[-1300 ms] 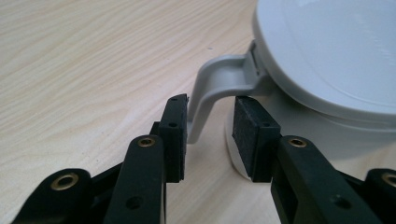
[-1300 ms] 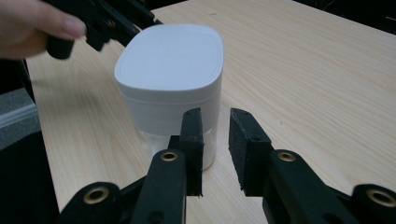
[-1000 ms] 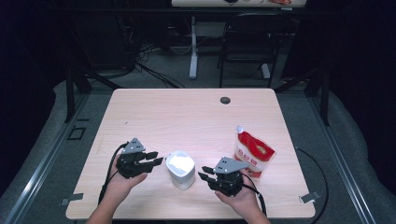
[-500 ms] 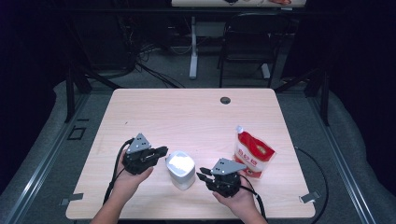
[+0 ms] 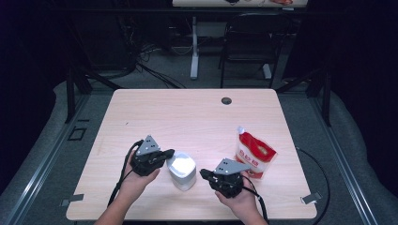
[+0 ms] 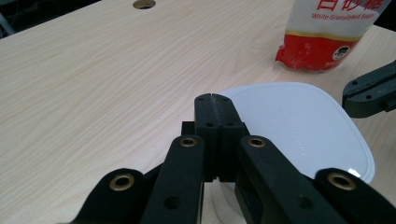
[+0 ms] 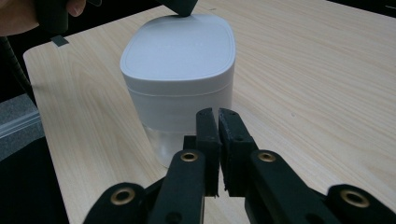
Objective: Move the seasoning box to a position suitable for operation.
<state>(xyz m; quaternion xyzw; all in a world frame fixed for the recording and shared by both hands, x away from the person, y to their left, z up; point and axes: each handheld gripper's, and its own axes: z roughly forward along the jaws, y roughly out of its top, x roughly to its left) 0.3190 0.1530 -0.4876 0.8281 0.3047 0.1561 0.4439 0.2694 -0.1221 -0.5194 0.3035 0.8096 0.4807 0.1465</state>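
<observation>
While I hold both tools low over the near edge:
Surface: my pale wood table, a round cable hole at its far side.
Grippers: my left gripper and right gripper have just been closing, both pinched together on nothing.
Container: white lidded container, rounded, clear base, between them; left tips at its lid.
Writing: sugar pouch reads "White Granulated Sugar".
Room: dark, grey floor, cables and a chair beyond.

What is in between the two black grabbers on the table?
A white container with a lid stands between the left gripper and the right gripper, as the high view shows. Both have their jaws shut, with nothing held.
</observation>
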